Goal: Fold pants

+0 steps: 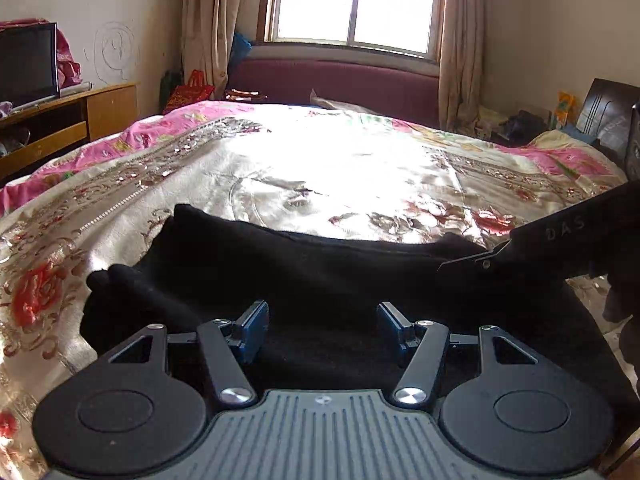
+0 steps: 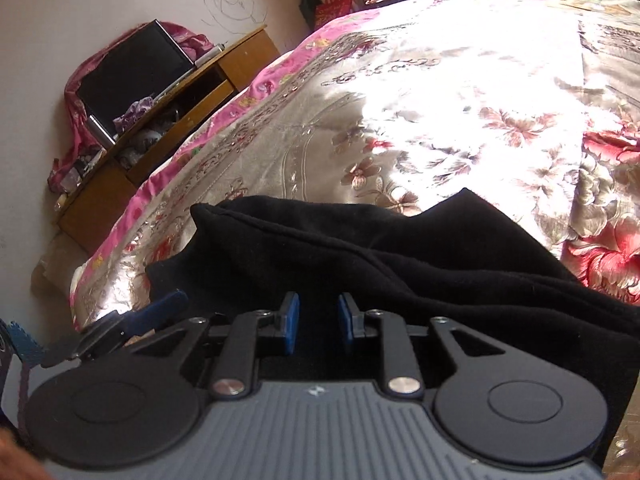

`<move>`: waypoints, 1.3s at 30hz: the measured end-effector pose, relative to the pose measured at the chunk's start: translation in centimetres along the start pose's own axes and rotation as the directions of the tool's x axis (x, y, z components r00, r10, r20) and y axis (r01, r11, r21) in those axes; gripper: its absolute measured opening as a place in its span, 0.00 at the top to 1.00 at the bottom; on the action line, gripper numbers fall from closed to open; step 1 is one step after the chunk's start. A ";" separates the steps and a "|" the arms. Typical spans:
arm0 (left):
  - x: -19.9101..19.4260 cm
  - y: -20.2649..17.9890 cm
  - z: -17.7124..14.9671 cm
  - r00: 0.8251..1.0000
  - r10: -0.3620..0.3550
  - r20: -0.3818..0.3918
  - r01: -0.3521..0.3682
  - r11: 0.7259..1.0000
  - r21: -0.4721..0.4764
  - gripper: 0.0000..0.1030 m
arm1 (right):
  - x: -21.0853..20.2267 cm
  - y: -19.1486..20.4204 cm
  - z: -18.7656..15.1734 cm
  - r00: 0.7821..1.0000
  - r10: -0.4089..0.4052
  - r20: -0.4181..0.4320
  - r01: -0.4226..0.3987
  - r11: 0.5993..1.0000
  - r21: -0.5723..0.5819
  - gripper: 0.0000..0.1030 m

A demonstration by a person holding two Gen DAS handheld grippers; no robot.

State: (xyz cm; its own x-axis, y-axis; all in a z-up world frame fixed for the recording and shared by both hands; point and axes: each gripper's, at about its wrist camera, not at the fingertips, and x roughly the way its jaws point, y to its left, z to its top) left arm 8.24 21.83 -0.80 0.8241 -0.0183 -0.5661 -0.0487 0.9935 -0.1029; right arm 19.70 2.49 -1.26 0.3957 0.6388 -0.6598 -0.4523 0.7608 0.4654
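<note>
1. Far left of the pants, the TV sits on its cabinet against the wall, well clear of your work.
2. The pants lie in a dark, rumpled heap on the bedspread, at the near edge of the bed, right under both your tools.
3. Your left gripper hovers over the pants' near side, jaws wide, nothing between the pads.
4. Your right gripper is over the pants' right side, jaws narrow but apart; I see no cloth pinched.
5. Judging by the look, this fabric is soft, thick and limp. It'll sag and drag, and the satin bedspread may let it slide.
6. Take it by the thick seamed edge at the back, near a corner, pinching through all layers so nothing peels off.
</note>
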 end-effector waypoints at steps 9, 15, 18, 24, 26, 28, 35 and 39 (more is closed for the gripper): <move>0.9 -1.9 -0.7 0.990 0.095 -0.105 -0.082 0.990 0.118 0.28 | -9.1 -7.9 -3.1 0.985 -0.082 0.155 0.051 0.980 0.194 0.69; 1.4 -2.8 -0.3 0.986 0.123 -0.114 -0.102 0.980 0.173 0.28 | -11.3 -12.7 -6.8 0.991 -0.063 0.121 0.016 0.935 0.355 0.65; 1.8 -3.3 0.1 0.984 0.132 -0.119 -0.107 0.975 0.195 0.28 | -9.3 -13.3 -7.5 0.993 0.041 0.107 -0.083 0.905 0.417 0.65; 2.2 -4.6 0.4 0.982 0.137 -0.130 -0.097 0.956 0.276 0.28 | -7.7 -14.0 -8.3 0.980 0.135 0.146 -0.189 0.865 0.466 0.43; 2.4 -4.7 0.4 0.983 0.126 -0.135 -0.084 0.957 0.279 0.28 | -7.4 -15.1 -8.6 0.972 0.179 0.150 -0.231 0.826 0.513 0.43; 2.6 -4.6 0.6 0.983 0.122 -0.140 -0.079 0.957 0.278 0.28 | -7.1 -15.5 -8.4 0.967 0.202 0.153 -0.253 0.814 0.523 0.43; 2.4 -4.6 0.5 0.984 0.112 -0.138 -0.070 0.957 0.281 0.28 | -8.8 -16.2 -8.4 0.985 0.158 0.062 -0.169 0.865 0.472 0.50; 2.6 -4.5 0.5 0.984 0.106 -0.140 -0.066 0.962 0.264 0.28 | -6.4 -15.7 -8.3 0.972 0.219 0.082 -0.230 0.838 0.495 0.50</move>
State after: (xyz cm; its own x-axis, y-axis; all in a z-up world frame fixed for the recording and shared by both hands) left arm 10.90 17.32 -1.44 0.7271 0.0711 -0.6828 0.0483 0.9868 0.1543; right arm 17.62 -14.53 -9.29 0.3509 0.7970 -0.4915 -0.0746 0.5470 0.8338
